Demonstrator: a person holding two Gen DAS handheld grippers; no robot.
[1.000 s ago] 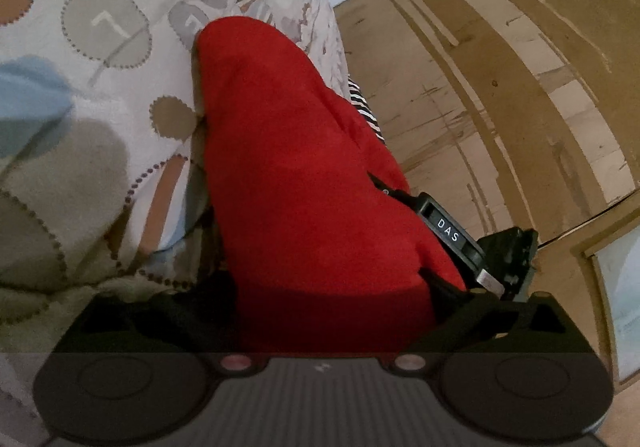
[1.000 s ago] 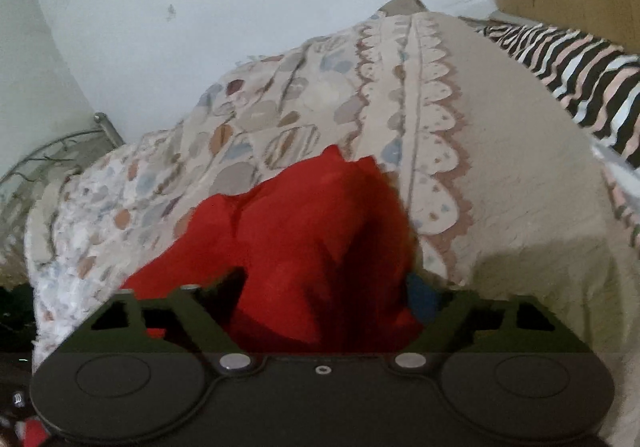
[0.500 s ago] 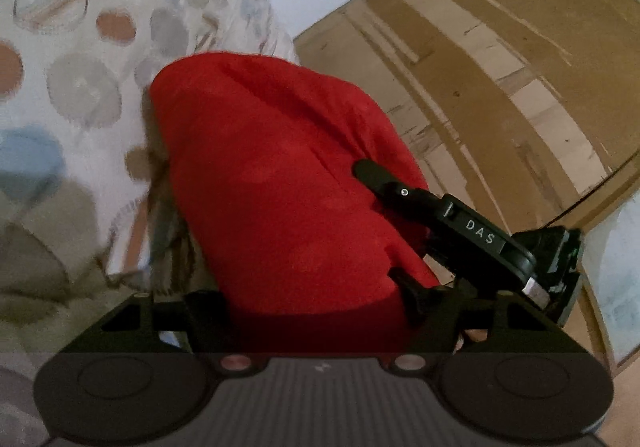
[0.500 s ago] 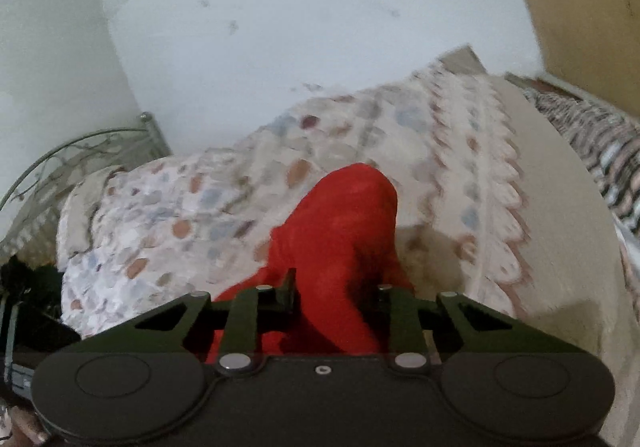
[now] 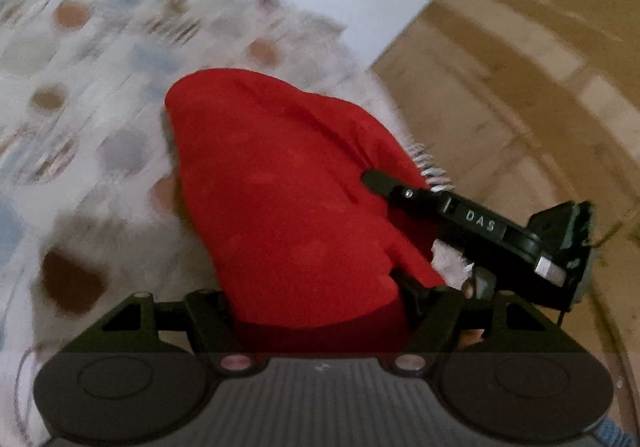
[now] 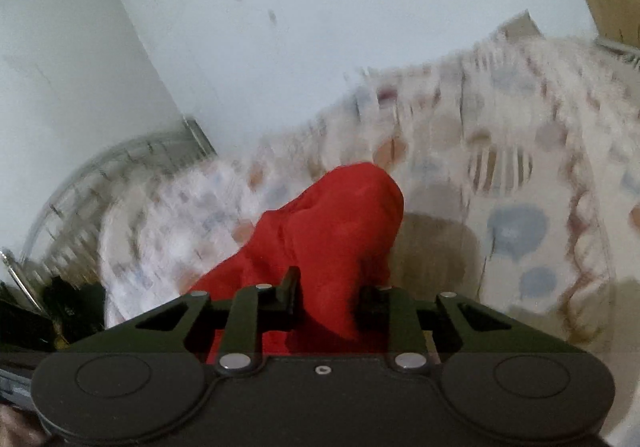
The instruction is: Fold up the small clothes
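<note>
My bed wears a cream bedsheet printed with blue, brown and grey blobs (image 5: pixel 100 59), blurred here. Behind it rises a plain pale wall (image 6: pixel 320 27), lightly marked. A curved metal wire bed frame (image 6: pixel 100 175) stands at one side, tan wood-grain panelling (image 5: pixel 540 67) at the other.

A red garment (image 5: pixel 296 203) — bunched and rumpled — lifted off the patterned bedspread (image 5: pixel 80 87).
</note>
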